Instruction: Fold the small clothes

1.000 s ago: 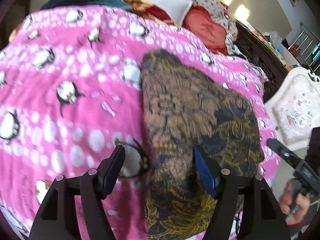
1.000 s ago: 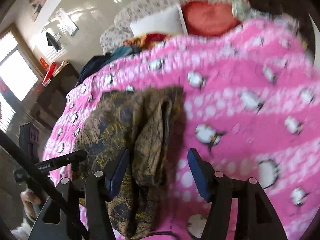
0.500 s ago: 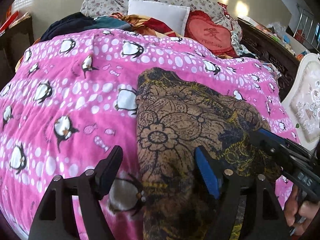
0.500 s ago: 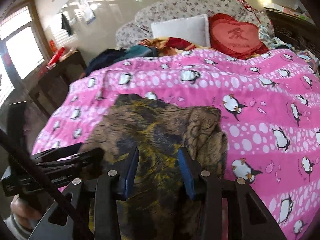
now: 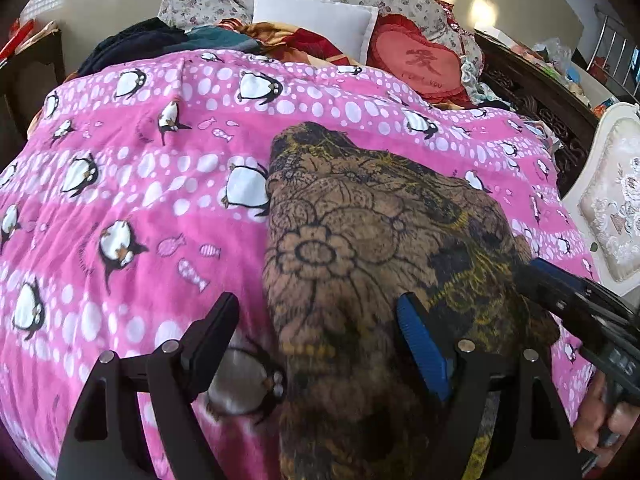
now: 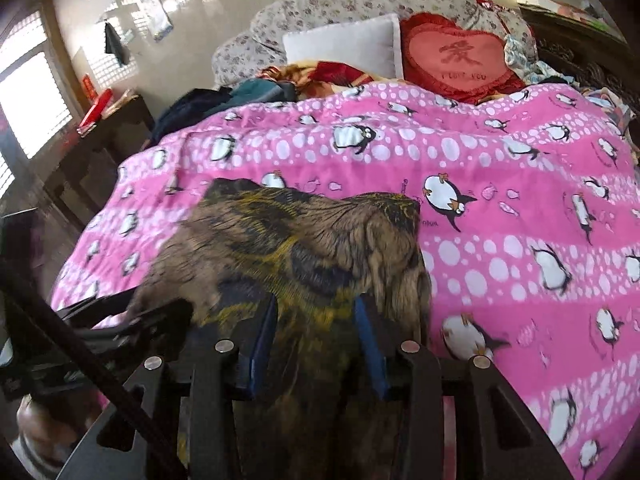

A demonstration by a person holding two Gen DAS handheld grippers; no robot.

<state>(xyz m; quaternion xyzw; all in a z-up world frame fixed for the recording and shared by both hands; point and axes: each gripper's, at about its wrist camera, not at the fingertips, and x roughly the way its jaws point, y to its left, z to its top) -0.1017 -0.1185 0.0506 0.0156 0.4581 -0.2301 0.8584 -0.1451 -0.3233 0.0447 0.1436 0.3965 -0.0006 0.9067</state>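
A pink fleece blanket point(image 5: 152, 208), printed with penguins, white dots and little fish, covers the bed and fills most of both views. On its near half lies the brown garment point(image 5: 360, 240), a soft, thin fabric with black flower outlines and yellow patches; it is roughly oblong, with its long axis running from the near edge of the bed away toward the pillows, and its far end narrows to a blunt corner. In the right wrist view its far edge looks wrinkled and gathered.

Beyond the blanket sit a white pillow point(image 5: 316, 20) and a red heart-shaped cushion point(image 5: 416, 60) against a floral bolster point(image 6: 360, 4).

The left gripper point(image 5: 316, 316) tilts down over the garment's near left edge, its jaws spread wide and just now opening further; the black finger stands over the bare blanket, the blue-padded one over the cloth, and neither pad presses the fabric.

The right gripper point(image 6: 316, 320) also angles down, at the garment's near right part. Its jaws, having narrowed then eased slightly, stand half apart with a bunched ridge of cloth between the blue pads; whether they pinch it is unclear.
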